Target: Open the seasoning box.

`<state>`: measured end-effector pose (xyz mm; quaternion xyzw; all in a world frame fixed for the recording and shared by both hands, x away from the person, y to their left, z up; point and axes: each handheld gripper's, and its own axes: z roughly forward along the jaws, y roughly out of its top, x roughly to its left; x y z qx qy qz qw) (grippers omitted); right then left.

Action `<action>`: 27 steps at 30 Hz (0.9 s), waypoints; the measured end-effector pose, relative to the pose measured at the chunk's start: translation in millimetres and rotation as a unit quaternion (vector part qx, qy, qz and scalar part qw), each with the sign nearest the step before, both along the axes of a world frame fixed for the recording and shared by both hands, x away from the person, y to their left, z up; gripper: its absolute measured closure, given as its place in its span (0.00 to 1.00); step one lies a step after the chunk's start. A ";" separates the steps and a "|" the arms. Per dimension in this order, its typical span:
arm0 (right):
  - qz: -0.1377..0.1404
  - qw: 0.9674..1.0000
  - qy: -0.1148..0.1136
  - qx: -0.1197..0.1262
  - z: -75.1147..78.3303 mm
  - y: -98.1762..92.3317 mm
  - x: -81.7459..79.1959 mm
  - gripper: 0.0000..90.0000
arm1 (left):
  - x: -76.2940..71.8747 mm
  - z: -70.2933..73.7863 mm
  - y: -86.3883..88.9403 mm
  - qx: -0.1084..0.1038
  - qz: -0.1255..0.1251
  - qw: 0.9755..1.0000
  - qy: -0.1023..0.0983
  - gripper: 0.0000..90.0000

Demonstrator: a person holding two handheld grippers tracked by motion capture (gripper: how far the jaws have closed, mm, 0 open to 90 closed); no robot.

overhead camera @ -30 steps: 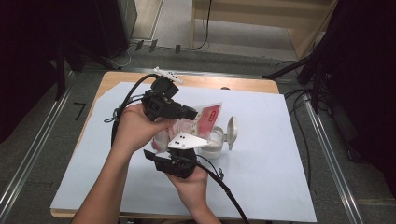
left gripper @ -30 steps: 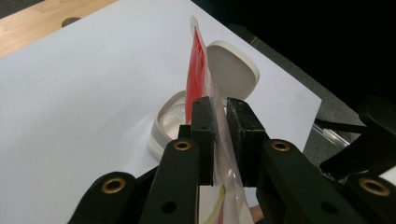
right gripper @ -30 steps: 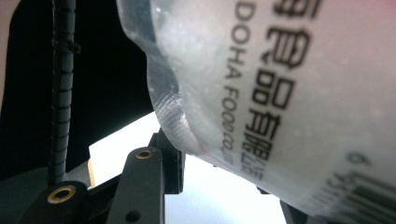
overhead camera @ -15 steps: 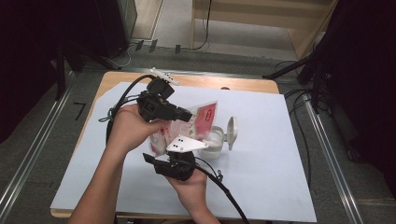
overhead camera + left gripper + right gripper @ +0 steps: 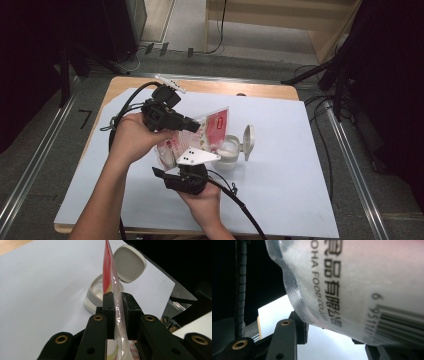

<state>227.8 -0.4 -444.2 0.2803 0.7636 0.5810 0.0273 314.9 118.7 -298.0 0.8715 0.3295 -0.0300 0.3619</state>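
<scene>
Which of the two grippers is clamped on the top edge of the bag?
The left gripper: its fingers pinch the bag edge above the open white jar.

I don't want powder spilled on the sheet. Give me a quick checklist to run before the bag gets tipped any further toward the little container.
1. Left gripper clamped on the bag: ok.
2. Container lid flipped open: ok.
3. Container upright on the white sheet: ok.
4. Right gripper firmly on the bag's lower part: not ok; jaws have just been opening, the bag sits between them.
5. Bag's top torn open: cannot tell.
6. Bag's top edge above the container's mouth: cannot tell.
</scene>
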 end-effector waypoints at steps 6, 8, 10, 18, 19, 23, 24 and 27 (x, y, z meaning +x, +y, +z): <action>0.002 1.000 -0.001 -0.004 -4.2 0.8 -1.0 0.65 | 0.9 -2.7 5.0 0.002 0.003 1.000 0.007 0.91; 0.002 1.000 -0.001 -0.005 -4.8 1.1 -1.4 0.65 | 1.1 -3.4 5.7 -0.001 0.003 1.000 0.009 0.91; 0.002 1.000 0.000 -0.006 -5.3 1.2 -1.8 0.65 | 1.4 -4.3 6.4 -0.004 0.005 1.000 0.012 0.91; 0.003 1.000 0.003 -0.010 -7.8 2.0 -1.6 0.65 | 2.9 -7.7 9.8 -0.003 0.005 1.000 0.011 0.92; 0.002 1.000 0.004 -0.008 -8.1 2.2 -1.6 0.65 | 2.7 -7.8 9.9 -0.004 0.004 1.000 0.011 0.93; 0.002 1.000 0.004 -0.008 -7.9 2.3 -1.6 0.65 | 1.6 -8.1 9.9 -0.006 0.004 1.000 0.008 0.93; 0.002 1.000 0.003 -0.009 -8.0 2.1 -1.6 0.65 | 0.8 -7.6 9.9 -0.006 0.005 1.000 0.009 0.93; -0.005 1.000 0.008 -0.010 -7.7 0.4 -0.4 0.66 | -0.4 -5.6 11.3 -0.010 0.003 1.000 0.004 0.93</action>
